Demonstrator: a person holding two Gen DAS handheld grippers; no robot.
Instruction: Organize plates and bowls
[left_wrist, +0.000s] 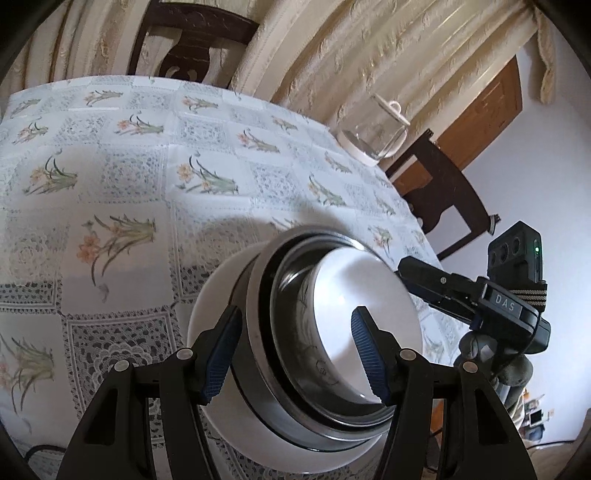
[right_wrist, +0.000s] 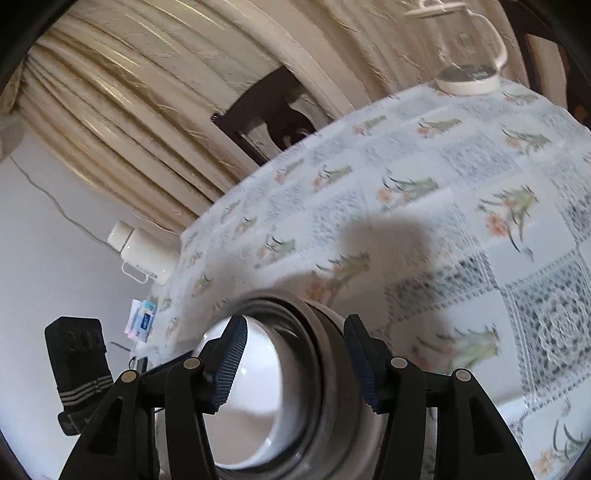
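Both-sidedly, left tongs (left_wrist: 295, 358) and right tongs (right_wrist: 295, 363) clamp the bowl stack (left_wrist: 317, 332).

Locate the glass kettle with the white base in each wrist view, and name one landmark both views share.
Left wrist view: the glass kettle stands at the table's far edge, upper right of centre, before the curtain.
Right wrist view: the glass kettle sits at the top right, partly cut off by the frame.
Shared landmark: the nested stack of bowls at bottom centre, between the jaws in both views.

One stack of nested dishes (left_wrist: 317, 332) stood on the table (left_wrist: 147, 184): one white plate (left_wrist: 218, 295), two steel bowls (left_wrist: 266, 332) and one white bowl (left_wrist: 354, 295). Two chairs (left_wrist: 192, 40) and one glass kettle (left_wrist: 376, 129) were present.
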